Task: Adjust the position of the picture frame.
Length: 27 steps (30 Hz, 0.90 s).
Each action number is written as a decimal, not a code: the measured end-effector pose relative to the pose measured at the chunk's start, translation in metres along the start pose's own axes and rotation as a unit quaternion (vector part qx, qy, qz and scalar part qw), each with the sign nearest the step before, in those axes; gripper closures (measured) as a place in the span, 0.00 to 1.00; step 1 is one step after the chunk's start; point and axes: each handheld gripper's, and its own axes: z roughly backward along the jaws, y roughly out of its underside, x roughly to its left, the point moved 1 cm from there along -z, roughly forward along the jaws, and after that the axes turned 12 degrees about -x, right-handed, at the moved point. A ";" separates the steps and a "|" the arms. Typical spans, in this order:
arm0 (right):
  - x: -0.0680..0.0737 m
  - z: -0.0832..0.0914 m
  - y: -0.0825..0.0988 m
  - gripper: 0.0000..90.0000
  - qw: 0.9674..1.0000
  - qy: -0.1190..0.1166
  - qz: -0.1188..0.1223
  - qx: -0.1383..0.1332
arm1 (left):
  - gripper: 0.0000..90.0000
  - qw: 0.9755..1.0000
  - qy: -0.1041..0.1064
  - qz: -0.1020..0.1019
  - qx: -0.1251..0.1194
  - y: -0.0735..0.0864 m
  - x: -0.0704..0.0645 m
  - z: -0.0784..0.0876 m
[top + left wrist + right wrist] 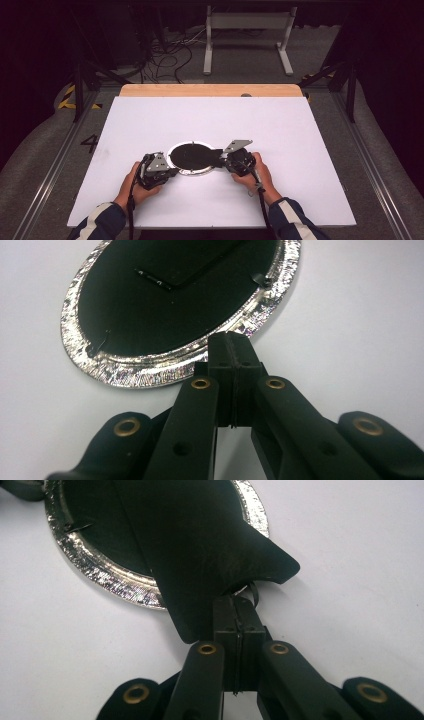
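Nearest you, at the table's [150, 210] near edge: 2 forearms in dark sleeves w/ white stripes, 1 gripper per hand. Table top is 1 flat matte white sheet; a bare wood strip shows along its far edge.

Your left gripper [232, 347] is black hard plastic w/ brass-coloured rivets. Its jaws are pressed together, tips at the near rim of the foil tray [145, 372], touching or just over it. Can't tell if a bit of rim is pinched between them.

Your right gripper [239, 605] is the same build, w/ a grey 3-cornered plate on top in the high view. Jaws closed tight, clamped on the edge of the black film [200, 555]: 1 thin matte sheet, lifted, w/ a pointed corner sticking out to the side.

The foil tray, seen from above [192, 172], sits near the middle of the table, somewhat toward the near edge, between both grippers. 1 round shallow dish, crinkled shiny silver rim, dark flat inside. The black film hangs over its right side.

Beyond the far edge: grey floor, a tangle of black cables [170, 57], 1 white metal stand [247, 22] w/ 2 legs.
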 end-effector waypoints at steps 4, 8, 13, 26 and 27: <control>0.005 0.005 0.003 1.00 1.000 -0.006 0.004 0.001 | 1.00 1.000 -0.005 0.000 -0.001 0.000 0.002 -0.001; 0.005 0.010 0.006 1.00 1.000 -0.024 -0.016 0.003 | 1.00 1.000 0.002 0.010 -0.005 -0.001 0.007 -0.003; 0.009 0.018 0.010 1.00 0.999 -0.041 -0.010 0.010 | 0.99 1.000 0.000 0.017 -0.011 -0.003 0.013 -0.009; 0.015 0.027 0.018 1.00 0.998 -0.056 -0.011 0.002 | 0.94 1.000 -0.018 0.016 -0.018 -0.012 0.023 -0.024; 0.014 0.028 0.018 1.00 0.998 -0.062 -0.005 -0.001 | 0.94 1.000 -0.020 0.015 -0.016 -0.012 0.021 -0.024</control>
